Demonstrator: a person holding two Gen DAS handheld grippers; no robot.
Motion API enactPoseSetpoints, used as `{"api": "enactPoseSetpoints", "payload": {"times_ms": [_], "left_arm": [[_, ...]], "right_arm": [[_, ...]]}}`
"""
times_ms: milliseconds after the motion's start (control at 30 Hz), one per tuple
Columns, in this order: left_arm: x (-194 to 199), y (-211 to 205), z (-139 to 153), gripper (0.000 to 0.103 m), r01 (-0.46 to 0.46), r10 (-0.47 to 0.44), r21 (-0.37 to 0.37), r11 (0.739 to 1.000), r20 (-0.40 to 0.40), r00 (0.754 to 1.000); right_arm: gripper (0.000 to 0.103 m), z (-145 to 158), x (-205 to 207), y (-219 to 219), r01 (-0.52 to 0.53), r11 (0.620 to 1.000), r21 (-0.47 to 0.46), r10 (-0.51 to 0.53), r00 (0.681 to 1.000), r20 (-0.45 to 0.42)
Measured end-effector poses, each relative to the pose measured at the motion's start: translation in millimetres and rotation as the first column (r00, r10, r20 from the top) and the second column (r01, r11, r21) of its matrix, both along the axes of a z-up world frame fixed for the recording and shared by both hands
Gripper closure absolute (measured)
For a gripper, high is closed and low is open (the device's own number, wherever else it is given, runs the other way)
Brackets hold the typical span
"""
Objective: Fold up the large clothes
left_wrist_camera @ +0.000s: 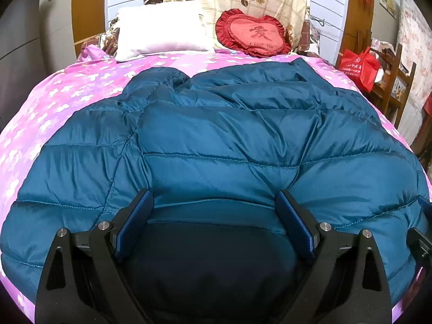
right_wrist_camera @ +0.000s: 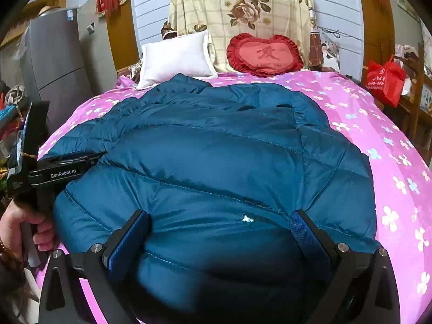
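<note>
Pink bedspread (left_wrist_camera: 54,91) carries a puffy blue down jacket (left_wrist_camera: 229,140), spread flat.
Your left tongs (left_wrist_camera: 214,224) and right tongs (right_wrist_camera: 221,240) gape; it's light and slippery, so pinch the hem.

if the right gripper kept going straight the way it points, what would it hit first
Most likely the puffy teal quilted down jacket right ahead of the open right gripper. The jacket's surface fills the gap between its fingers. Depth is unclear, but nothing else lies nearer.
</note>
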State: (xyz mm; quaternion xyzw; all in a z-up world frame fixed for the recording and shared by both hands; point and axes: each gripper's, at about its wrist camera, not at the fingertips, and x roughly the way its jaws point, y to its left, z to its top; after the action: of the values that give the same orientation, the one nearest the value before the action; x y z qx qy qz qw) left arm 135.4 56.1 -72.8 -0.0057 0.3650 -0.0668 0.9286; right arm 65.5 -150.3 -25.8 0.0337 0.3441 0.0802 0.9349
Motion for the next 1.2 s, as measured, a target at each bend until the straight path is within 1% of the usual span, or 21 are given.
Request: {"api": "enactPoseSetpoints", "payload": {"times_ms": [133,200,267,400,433,1200], "left_arm": [[-1.3,0.6,1.2,0.009,-0.004,0.004,-0.01,1.0,0.004,1.0],[-2.8,1.0,1.2,0.006,-0.013,0.014,-0.011,1.0,0.007,1.0],[-3.7,3.2,2.1,0.0,-0.03,0.03,-0.015,0.999,0.012,0.999],[-3.0,11.3,2.3,0.001,-0.019,0.019,-0.074,0.997,0.006,1.0],[-2.5,12.2,2.4,0.001,-0.017,0.018,-0.079,0.997,0.007,1.0],[-3.9,12.1,3.7,0.0,-0.017,0.018,-0.082,0.996,0.009,1.0]], "right_arm": [[0.0,-2.4,2.1,-1.8,-0.009,1.0,0.01,0.009,1.0,0.0],[0.0,-3.3,3.1,-3.7,-0.012,1.0,0.025,0.013,1.0,-0.006],[0.0,-3.7,3.4,-3.6,-0.013,1.0,0.023,0.013,1.0,-0.008],[0.0,-4.2,3.8,-3.6,-0.013,1.0,0.027,0.013,1.0,-0.009],[0.0,-4.3,4.0,-3.3,-0.013,1.0,0.026,0.013,1.0,-0.01],[0.0,-4.8,4.4,-3.4,-0.016,1.0,0.014,0.016,1.0,-0.011]]}}
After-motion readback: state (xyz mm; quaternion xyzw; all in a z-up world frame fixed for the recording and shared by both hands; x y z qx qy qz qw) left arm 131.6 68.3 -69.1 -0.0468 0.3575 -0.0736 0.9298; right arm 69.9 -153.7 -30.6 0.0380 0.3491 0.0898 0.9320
